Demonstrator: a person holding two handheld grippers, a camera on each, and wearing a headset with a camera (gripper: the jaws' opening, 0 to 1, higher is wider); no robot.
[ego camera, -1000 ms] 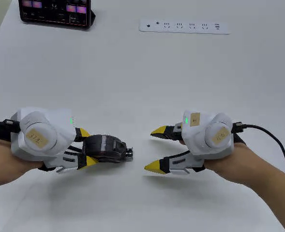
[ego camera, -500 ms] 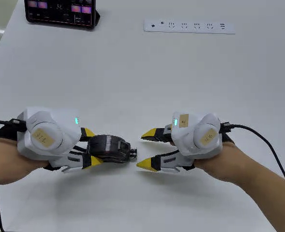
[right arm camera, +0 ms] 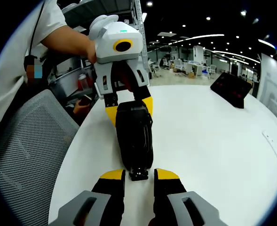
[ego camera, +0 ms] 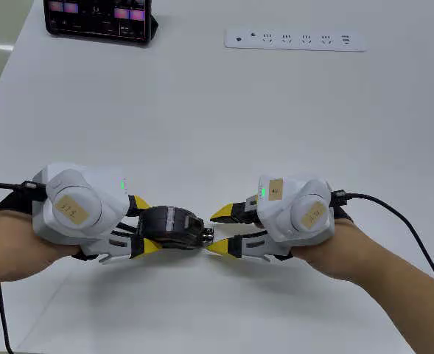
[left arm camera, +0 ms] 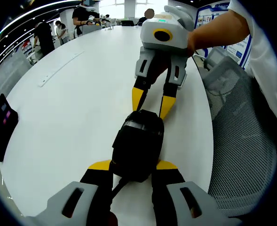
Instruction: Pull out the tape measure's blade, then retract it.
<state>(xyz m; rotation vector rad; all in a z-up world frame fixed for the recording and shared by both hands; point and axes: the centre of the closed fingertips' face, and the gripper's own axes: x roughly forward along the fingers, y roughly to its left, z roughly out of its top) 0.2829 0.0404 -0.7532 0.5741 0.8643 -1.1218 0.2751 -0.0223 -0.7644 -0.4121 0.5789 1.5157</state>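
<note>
The hard-cased tape measure (ego camera: 171,227), on the white workbench (ego camera: 275,118), is clamped by the left gripper (ego camera: 144,225), while its small end hook (right arm camera: 139,174), judged the hold for the springy blade, is flanked, ungripped, by the 2 part-open jaws of the right gripper (ego camera: 218,231).

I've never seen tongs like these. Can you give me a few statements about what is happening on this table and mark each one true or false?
1. The left tongs grip the black rounded tape measure. True.
2. The blade is drawn far out across the white table. False: no length of blade shows, just the metal hook end at the case.
3. The yellow tips of the right tongs sit on either side of that hook end, with a gap between them. True.
4. The long white power strip lies between the two tongs. False: it lies at the far side of the table, right of the dark screen.
</note>
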